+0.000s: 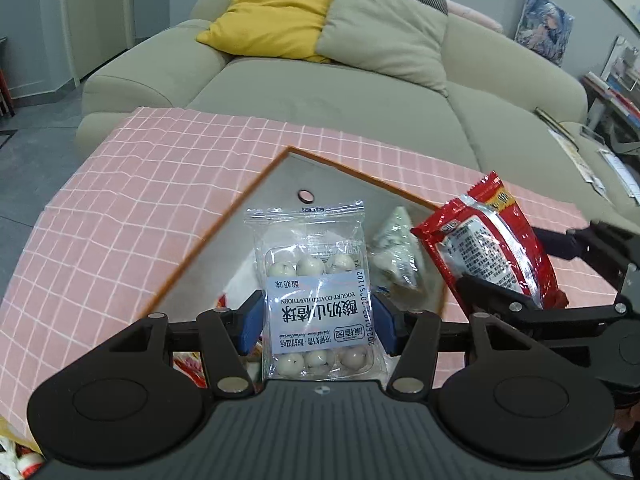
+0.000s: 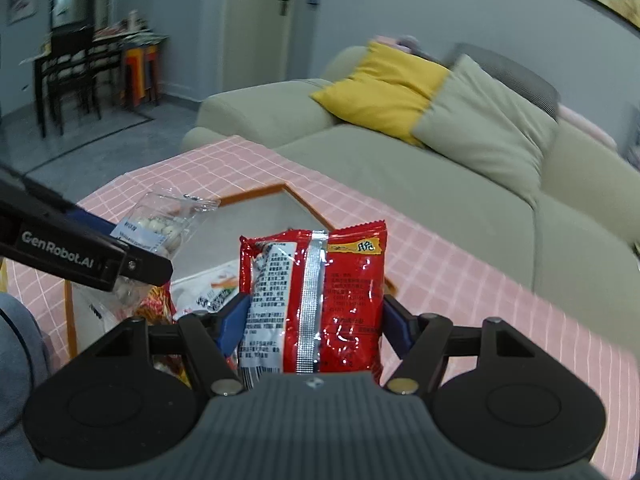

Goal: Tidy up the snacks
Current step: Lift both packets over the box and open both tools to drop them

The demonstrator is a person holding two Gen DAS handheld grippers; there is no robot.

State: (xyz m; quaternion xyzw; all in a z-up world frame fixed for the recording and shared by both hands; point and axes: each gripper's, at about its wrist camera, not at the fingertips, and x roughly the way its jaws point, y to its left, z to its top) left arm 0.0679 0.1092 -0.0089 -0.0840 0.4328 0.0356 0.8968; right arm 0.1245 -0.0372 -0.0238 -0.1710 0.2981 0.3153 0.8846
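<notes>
Both packs look light and crinkly, so a pinch across the middle seems right; the film could slip. Left gripper (image 1: pixel 318 320) pinches the clear bag of white balls (image 1: pixel 314 280), centre frame over the tray (image 1: pixel 240 208). Right gripper (image 2: pixel 314 326) pinches the shiny red packet (image 2: pixel 316 300), centre too.

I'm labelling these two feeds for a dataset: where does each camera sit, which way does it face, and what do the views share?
Left wrist view: sits on the left gripper, looking down along its blue fingers, which clamp the clear pack of yogurt-coated hawthorn balls over the orange-rimmed tray; the right gripper shows at right.
Right wrist view: sits on the right gripper, which clamps the red snack packet; the left gripper crosses at left.
Shared: both packs, tray, pink checked cloth, sofa, yellow cushion.
</notes>
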